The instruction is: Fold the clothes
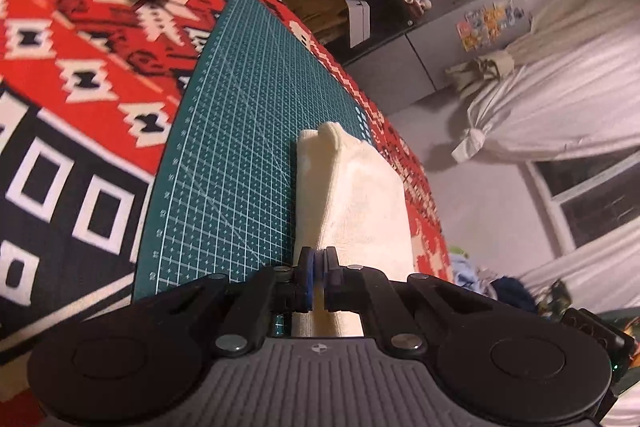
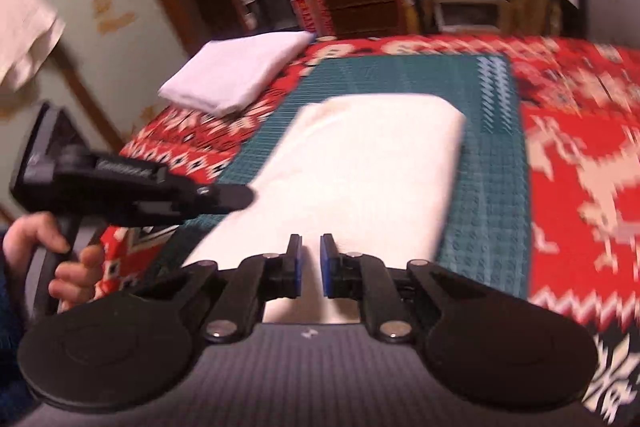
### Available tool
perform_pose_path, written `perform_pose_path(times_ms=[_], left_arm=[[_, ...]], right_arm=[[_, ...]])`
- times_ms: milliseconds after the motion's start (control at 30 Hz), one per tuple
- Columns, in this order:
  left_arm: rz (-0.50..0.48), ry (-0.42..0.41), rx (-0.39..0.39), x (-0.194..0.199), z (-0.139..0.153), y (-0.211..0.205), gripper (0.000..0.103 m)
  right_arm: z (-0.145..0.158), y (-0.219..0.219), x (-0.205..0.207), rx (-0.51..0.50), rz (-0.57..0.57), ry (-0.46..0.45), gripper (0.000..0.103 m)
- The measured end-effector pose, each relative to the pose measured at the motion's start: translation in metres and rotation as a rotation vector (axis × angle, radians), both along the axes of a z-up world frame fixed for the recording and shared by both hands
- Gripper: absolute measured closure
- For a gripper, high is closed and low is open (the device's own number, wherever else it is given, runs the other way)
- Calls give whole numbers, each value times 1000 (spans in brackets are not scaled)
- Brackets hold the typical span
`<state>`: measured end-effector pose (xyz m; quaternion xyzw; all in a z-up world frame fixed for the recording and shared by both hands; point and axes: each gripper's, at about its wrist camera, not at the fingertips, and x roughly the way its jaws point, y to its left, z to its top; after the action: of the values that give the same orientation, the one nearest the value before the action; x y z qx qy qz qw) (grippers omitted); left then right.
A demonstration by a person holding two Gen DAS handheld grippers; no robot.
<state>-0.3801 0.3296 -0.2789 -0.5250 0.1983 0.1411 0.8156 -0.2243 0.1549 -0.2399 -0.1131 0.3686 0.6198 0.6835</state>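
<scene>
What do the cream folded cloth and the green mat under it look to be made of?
The cream folded cloth looks like a soft, matte knit or terry fabric: fuzzy, ribbed surface with rounded fold edges. The green gridded mat looks like a smooth vinyl or rubber cutting mat, with crisp printed white lines and a flat, stiff surface.

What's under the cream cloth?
The cream cloth lies on a green cutting mat, which sits on a red patterned blanket. The part of the mat right beneath the cloth is covered, so anything there can't be seen.
</scene>
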Motion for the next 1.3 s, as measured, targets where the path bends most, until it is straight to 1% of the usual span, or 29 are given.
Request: perform_pose_path(times_ms=[100,167,200,267,333,400,433,467,533,633,700,767,800,867,900,1067,1167,1233,1300], left_arm=[[2,-5,-2,0,0,0,98],[1,0,9,0,4,0,98],[0,2,15,0,6,1,98],[6,-4,24,-3,9,2,98],[17,-3,39,-3,12,4,98],[28,-20,38,-2,14,9,98],[33,-27,38,-1,15,11,95],[37,-28,39,2,16,14,91],[44,-30,47,7,17,20,85],[49,-40,40,15,17,29,84],[49,-47,39,20,17,33,83],[39,-50,45,27,18,37,79],[32,-51,50,31,19,39,78],[23,-50,53,39,19,42,78],[22,-48,50,42,18,42,78],[16,-38,42,43,13,36,78],[3,-9,42,43,12,32,78],[-8,-18,30,38,12,29,78],[-16,-37,13,32,12,25,75]], right_arm=[[8,12,-6,4,19,-46,92],[9,24,-10,-14,34,-61,92],[8,31,-14,-30,51,-74,89],[6,40,-22,-55,82,-108,89],[14,45,-16,-37,76,-103,91],[23,49,-9,-17,68,-97,92],[25,54,-3,-18,50,-105,92],[27,60,4,-20,31,-115,92],[24,76,16,-50,19,-112,92],[12,98,18,-80,44,-107,92],[11,108,13,-85,71,-126,91],[14,114,14,-86,83,-119,92],[16,115,17,-78,76,-118,92],[18,119,23,-74,56,-127,92],[16,124,26,-90,41,-137,92],[1,150,30,-127,70,-145,92],[8,147,39,-103,65,-115,92],[18,135,50,-77,19,-98,92],[29,115,67,-43,-25,-70,91]])
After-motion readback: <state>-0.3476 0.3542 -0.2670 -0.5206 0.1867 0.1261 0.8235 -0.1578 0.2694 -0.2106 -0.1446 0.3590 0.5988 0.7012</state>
